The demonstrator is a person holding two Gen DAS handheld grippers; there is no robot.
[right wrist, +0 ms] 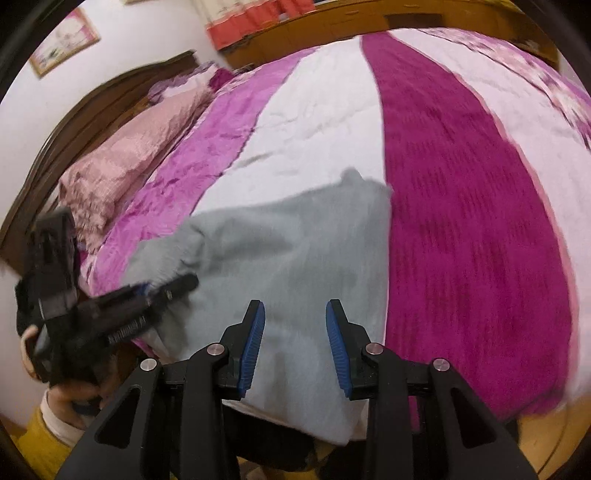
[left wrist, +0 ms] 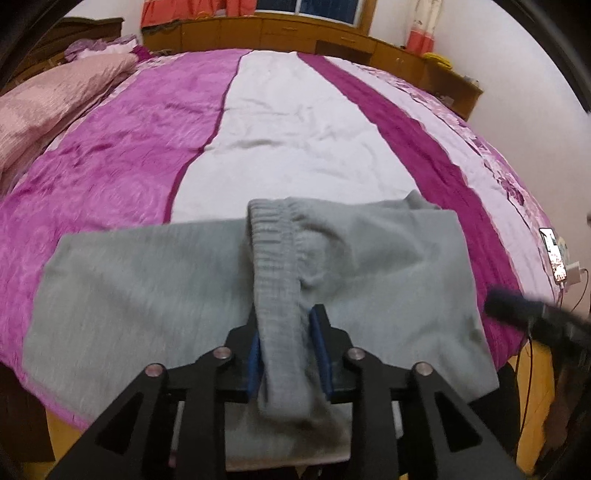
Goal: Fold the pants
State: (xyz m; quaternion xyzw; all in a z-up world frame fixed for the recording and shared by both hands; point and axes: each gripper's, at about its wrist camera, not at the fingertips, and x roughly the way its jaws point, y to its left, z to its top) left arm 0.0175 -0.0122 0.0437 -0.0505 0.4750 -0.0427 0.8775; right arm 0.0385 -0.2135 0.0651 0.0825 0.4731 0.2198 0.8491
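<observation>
Grey pants (left wrist: 155,291) lie across the near edge of the bed, also in the right wrist view (right wrist: 295,254). My left gripper (left wrist: 284,343) is shut on the ribbed grey waistband (left wrist: 277,258) and holds it up over the flat fabric. It appears at the left of the right wrist view (right wrist: 147,295). My right gripper (right wrist: 295,332) is open and empty, its blue pads (right wrist: 251,343) just above the pants near the bed's edge. Its tip shows blurred at the right of the left wrist view (left wrist: 517,306).
The bed has a pink, white and magenta striped cover (left wrist: 314,122). A folded pink quilt (left wrist: 48,103) lies at the far left. A phone with a charger (left wrist: 556,254) lies at the bed's right edge. A wooden cabinet (left wrist: 295,33) runs behind the bed.
</observation>
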